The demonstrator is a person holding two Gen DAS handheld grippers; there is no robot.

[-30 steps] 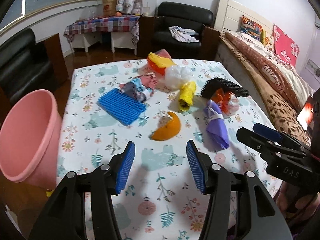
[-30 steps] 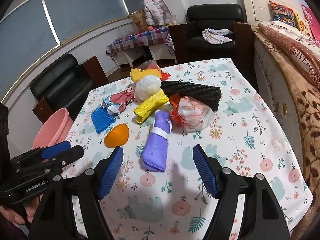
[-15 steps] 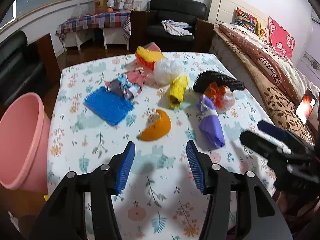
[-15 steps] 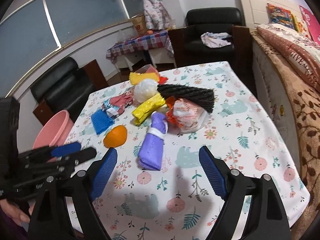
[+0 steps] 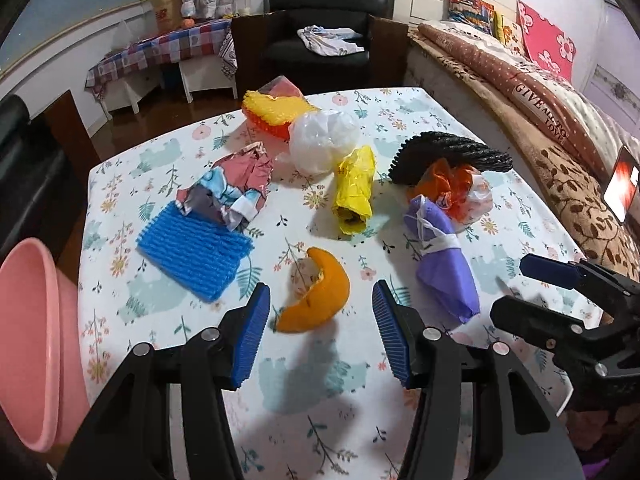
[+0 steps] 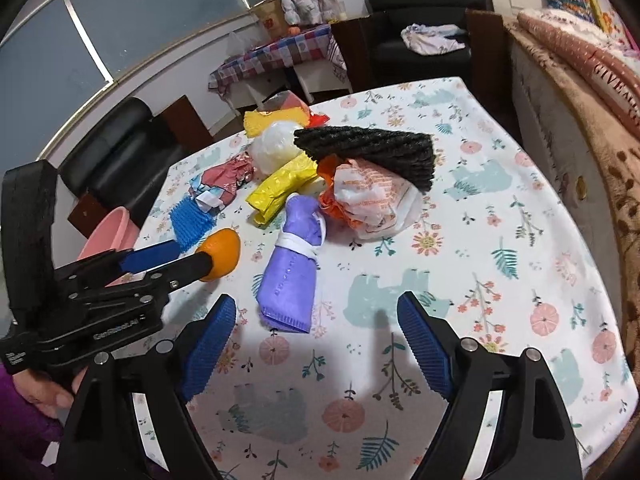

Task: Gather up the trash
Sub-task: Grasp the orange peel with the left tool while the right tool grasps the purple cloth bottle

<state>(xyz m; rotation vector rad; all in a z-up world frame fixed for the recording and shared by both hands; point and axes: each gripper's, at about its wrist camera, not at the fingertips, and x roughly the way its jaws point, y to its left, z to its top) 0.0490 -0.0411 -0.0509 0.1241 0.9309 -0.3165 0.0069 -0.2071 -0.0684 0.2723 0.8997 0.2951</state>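
Observation:
Trash lies on a floral tablecloth [image 5: 168, 304]. An orange peel [image 5: 320, 300] sits on the cloth between the tips of my left gripper [image 5: 320, 288], whose jaws stand open and do not touch it. A purple bag [image 6: 290, 276] tied with a white band lies just ahead of my right gripper [image 6: 316, 298], which is open and empty. Behind are a yellow bag roll [image 5: 354, 190], a white plastic bag [image 5: 322, 142], a black foam net [image 5: 448, 156], an orange-and-white bag [image 5: 456, 192], a blue foam net [image 5: 194, 252] and a crumpled wrapper [image 5: 228, 192].
A pink basin [image 5: 28, 336] stands off the table's left edge. Yellow and orange foam nets [image 5: 276, 112] lie at the far edge. A bed [image 5: 560, 120] runs along the right side. A black armchair [image 5: 320, 40] and a checked side table [image 5: 160, 52] stand behind.
My left gripper has come forward and down until the orange peel lies between its tips. The right gripper's jaws have widened and it has edged closer to the purple bag.

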